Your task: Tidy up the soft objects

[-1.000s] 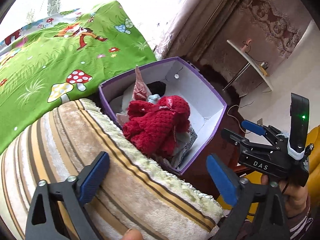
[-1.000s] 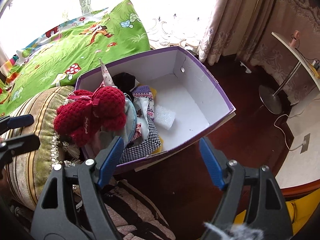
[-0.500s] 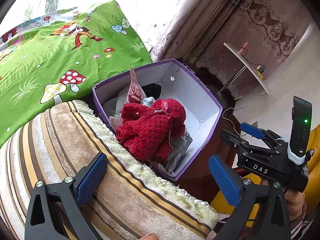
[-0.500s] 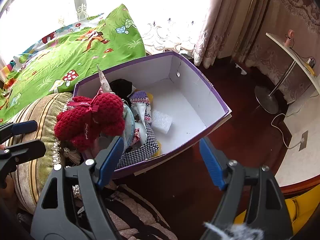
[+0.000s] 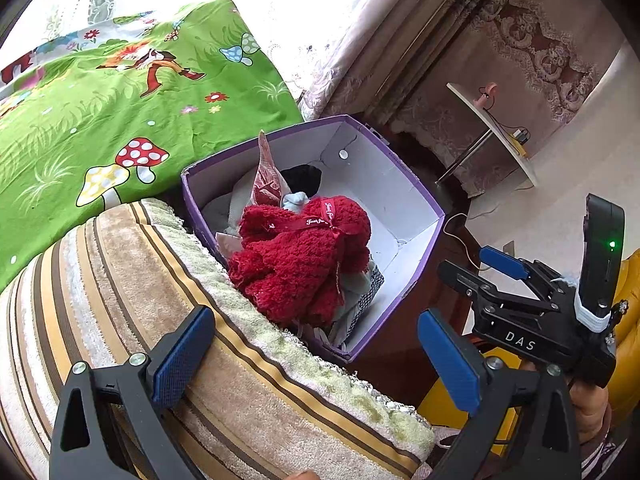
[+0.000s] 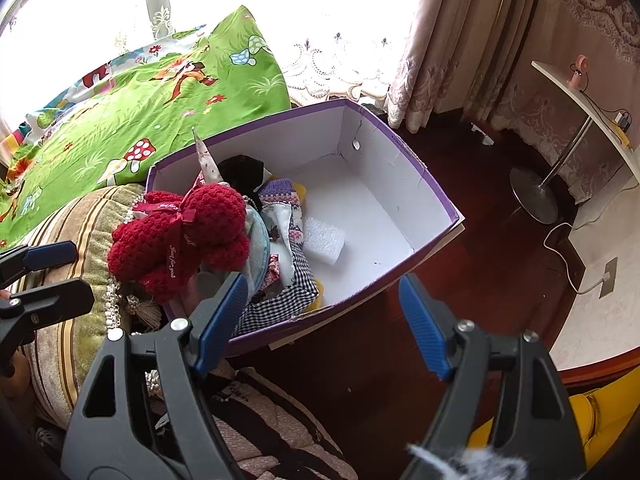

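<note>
A purple box (image 5: 416, 190) (image 6: 404, 152) with a white inside stands on the dark floor beside the bed. A red crocheted soft toy (image 5: 304, 256) (image 6: 180, 240) with a red ribbon lies on top of a pile of cloths at the box's near end. My left gripper (image 5: 316, 360) (image 6: 52, 276) hangs open over a striped cushion (image 5: 120, 304), short of the toy. My right gripper (image 6: 320, 324) (image 5: 480, 270) is open too, hovering above the box's near edge, nothing between its fingers.
A white foam block (image 6: 324, 236) and a checked cloth (image 6: 276, 304) lie in the box. Green mushroom-print bedding (image 5: 100, 120) is behind the cushion. A small white table (image 6: 580, 104) on a metal stand and curtains (image 6: 460, 40) are at the far right. A cable (image 6: 560, 248) runs across the floor.
The left wrist view has drifted slightly, so the box sits a little further left in it. Both grippers stay open and the toy has not moved.
</note>
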Demonstrator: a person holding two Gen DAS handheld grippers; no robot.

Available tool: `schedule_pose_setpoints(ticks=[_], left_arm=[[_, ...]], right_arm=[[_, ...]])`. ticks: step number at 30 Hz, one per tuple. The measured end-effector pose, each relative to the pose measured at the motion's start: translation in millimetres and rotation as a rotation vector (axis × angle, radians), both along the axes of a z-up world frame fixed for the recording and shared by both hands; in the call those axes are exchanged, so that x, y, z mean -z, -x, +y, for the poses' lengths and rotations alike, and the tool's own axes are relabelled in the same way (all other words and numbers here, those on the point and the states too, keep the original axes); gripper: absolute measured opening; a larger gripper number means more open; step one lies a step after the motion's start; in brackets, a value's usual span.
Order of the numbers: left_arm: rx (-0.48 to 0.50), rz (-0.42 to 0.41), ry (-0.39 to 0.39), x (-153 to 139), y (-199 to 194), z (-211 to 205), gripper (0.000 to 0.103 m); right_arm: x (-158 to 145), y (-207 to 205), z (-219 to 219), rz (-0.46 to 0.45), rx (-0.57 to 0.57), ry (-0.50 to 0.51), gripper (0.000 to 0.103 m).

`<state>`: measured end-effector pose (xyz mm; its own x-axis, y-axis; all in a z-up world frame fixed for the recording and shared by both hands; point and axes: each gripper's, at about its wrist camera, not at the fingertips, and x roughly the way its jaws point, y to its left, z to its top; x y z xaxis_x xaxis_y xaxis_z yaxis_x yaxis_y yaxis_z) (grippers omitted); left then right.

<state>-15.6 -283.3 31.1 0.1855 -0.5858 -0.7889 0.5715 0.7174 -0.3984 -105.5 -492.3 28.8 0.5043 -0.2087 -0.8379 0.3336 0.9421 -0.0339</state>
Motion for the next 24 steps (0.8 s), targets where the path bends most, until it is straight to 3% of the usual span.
schedule_pose_setpoints(ticks=[24], left_arm=[[0.009,0.002,0.005,2.8,0.2,1.2,0.102]], right_arm=[[1.1,1.7,0.2,0.005,0.010,-0.006,0.081]])
